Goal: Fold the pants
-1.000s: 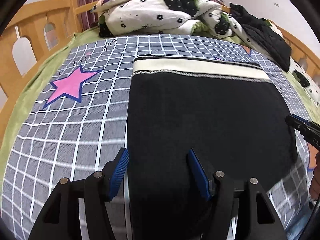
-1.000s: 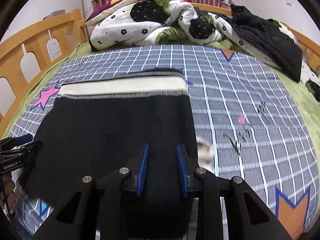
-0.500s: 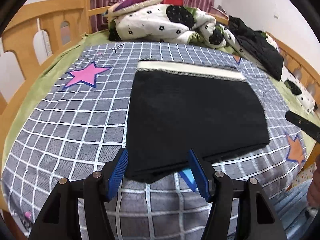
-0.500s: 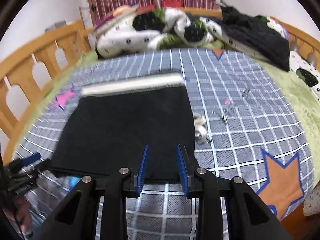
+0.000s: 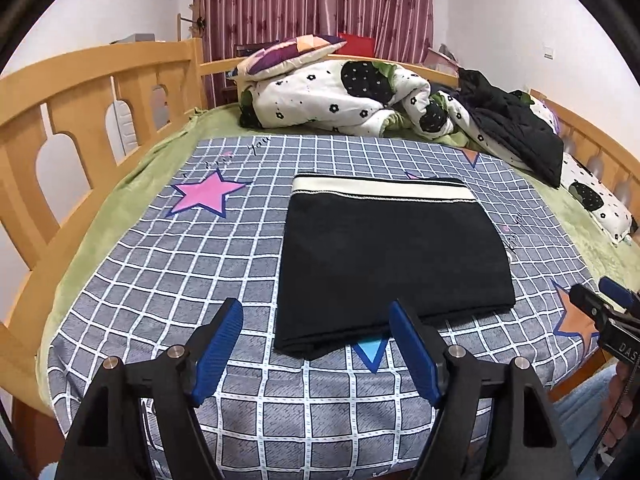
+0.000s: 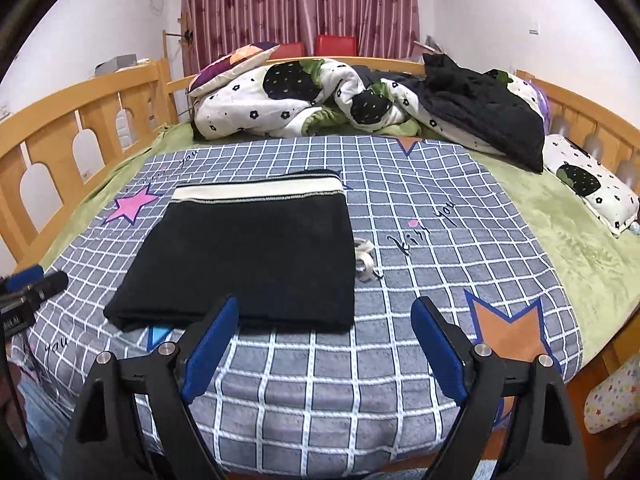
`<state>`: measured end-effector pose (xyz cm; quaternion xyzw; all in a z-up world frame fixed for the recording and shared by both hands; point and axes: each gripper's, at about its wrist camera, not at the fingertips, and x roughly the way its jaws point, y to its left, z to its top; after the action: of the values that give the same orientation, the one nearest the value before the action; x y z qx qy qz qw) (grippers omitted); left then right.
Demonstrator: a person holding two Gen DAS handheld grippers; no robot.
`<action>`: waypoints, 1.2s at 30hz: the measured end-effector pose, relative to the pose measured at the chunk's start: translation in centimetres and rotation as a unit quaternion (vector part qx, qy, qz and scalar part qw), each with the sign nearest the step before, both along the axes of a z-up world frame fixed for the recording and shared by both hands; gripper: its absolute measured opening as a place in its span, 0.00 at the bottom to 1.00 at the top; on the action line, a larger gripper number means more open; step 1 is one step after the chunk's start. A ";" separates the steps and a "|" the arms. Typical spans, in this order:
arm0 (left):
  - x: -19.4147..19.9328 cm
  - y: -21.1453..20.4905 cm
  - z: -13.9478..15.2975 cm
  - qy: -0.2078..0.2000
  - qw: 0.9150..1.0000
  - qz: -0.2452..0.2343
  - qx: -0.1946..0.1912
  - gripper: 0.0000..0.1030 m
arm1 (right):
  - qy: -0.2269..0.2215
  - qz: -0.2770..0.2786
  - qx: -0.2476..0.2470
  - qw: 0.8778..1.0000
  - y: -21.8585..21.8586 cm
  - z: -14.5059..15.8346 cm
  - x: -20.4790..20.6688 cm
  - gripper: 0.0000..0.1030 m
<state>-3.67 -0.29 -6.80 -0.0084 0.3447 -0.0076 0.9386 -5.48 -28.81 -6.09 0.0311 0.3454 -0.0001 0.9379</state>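
Both my tongs have pulled back off the black knit pants with a cream waistband (image 5: 392,256); my left gripper (image 5: 316,352) and right gripper (image 6: 324,348) have just spread wide, nothing between them. The pants lie folded flat on the grey checked bedsheet (image 6: 420,240). Folding looks finished, I think; next, perhaps only tidying the near edge.
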 end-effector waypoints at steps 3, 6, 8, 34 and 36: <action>-0.1 -0.3 -0.2 0.000 1.000 0.000 0.000 0.73 | 0.008 -0.002 0.009 1.000 -0.6 -0.4 -0.3 0.86; -0.2 -0.7 -0.3 0.002 1.000 -0.004 0.001 0.73 | 0.006 -0.009 0.015 1.000 -1.1 -0.4 -0.7 0.86; -0.2 -0.9 -0.3 0.000 1.000 -0.005 0.006 0.73 | 0.005 -0.012 0.011 1.000 -1.2 -0.4 -0.7 0.86; -0.2 -1.1 -0.6 0.005 1.000 -0.007 0.008 0.73 | -0.002 -0.013 0.010 1.000 -1.6 -0.4 -0.6 0.86; -0.2 -1.0 -0.6 0.005 1.000 -0.008 0.007 0.73 | -0.003 -0.014 0.008 1.000 -1.5 -0.4 -0.7 0.86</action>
<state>-3.90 -1.31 -7.43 0.0006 0.3497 -0.0123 0.9368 -6.14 -30.34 -6.53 0.0437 0.3420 -0.0103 0.9386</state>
